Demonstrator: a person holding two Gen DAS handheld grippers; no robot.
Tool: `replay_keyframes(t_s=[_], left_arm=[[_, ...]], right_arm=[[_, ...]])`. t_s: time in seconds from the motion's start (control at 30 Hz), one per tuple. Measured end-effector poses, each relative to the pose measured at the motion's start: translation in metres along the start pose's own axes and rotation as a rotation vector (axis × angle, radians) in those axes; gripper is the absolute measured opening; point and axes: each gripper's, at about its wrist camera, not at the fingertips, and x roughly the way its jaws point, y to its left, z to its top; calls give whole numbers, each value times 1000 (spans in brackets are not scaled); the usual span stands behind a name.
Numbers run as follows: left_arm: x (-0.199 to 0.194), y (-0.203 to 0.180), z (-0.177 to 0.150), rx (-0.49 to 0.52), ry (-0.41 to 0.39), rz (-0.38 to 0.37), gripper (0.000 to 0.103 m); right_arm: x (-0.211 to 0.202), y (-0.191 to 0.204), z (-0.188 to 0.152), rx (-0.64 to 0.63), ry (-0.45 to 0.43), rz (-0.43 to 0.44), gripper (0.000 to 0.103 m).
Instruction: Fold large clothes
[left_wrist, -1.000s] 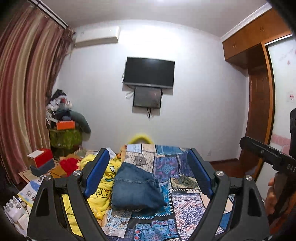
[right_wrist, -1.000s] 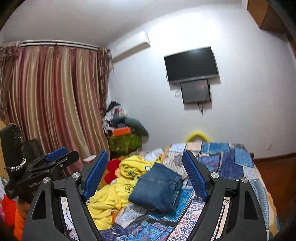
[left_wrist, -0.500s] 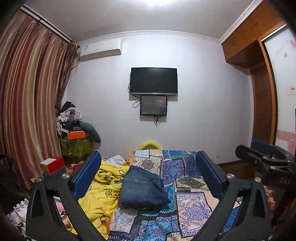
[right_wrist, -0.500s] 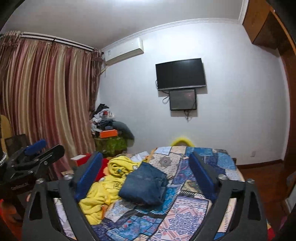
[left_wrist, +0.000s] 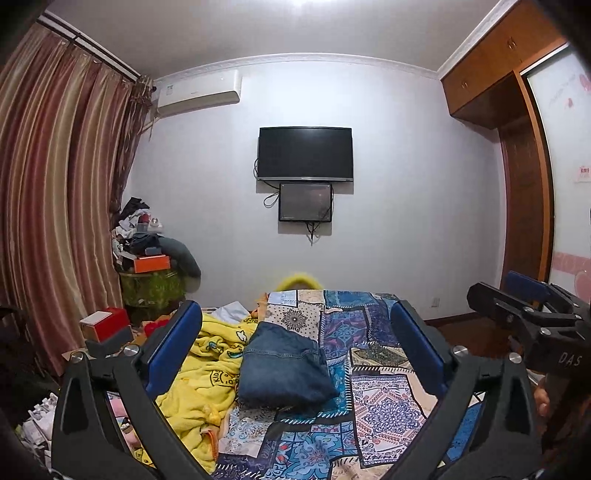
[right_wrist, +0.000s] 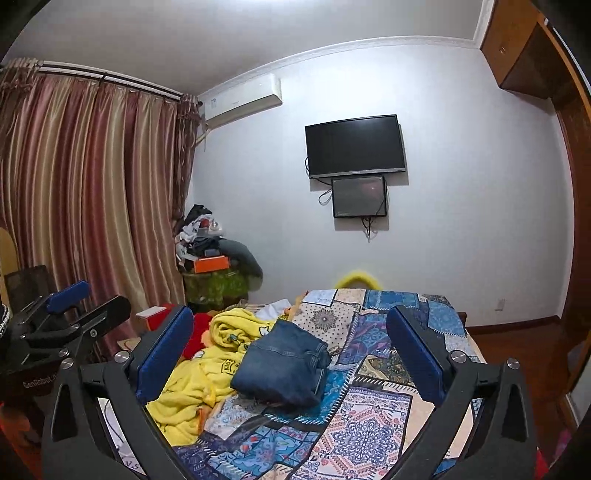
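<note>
My left gripper (left_wrist: 295, 354) stood fully spread, nothing between its blue pads (left_wrist: 173, 347), and it pointed level across the bed. My right gripper (right_wrist: 291, 354) was likewise spread wide and empty, pointing level. Neither touched any cloth.

The jeans (left_wrist: 284, 365) lay folded into a compact bundle on the patchwork quilt (left_wrist: 380, 406), near the middle of the bed, well ahead of both sets of fingers. In the right view the jeans (right_wrist: 284, 369) showed stacked layers at their right edge. Just beside them, to the left and touching their edge, the yellow robe (left_wrist: 199, 373) lay crumpled and unfolded, spilling toward the bed's left side. A red item (right_wrist: 195, 332) sat beyond the robe at the bed's left edge; I could not tell what it was.

Each gripper appeared in the other's view: the right one at the right edge of the left view (left_wrist: 532, 314), the left one at the left edge of the right view (right_wrist: 70, 314).

On the far wall a TV (left_wrist: 305, 154) hung above a smaller screen (left_wrist: 305, 202), with an air conditioner (left_wrist: 195, 92) to the upper left. Striped curtains (left_wrist: 55, 192) covered the left wall. A pile of clutter (left_wrist: 147, 240) stood in the far left corner. A wooden wardrobe (left_wrist: 517, 147) filled the right side.
</note>
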Motion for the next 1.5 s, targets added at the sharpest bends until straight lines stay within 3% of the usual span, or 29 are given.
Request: replay_keyframes(t_s=[1.07, 1.5], left_arm=[[0, -4, -1, 0, 3, 2, 103], [5, -6, 0, -10, 30, -43, 103]], right_arm=[[-6, -2, 0, -2, 23, -13, 103], [-5, 1, 0, -13, 26, -18, 103]])
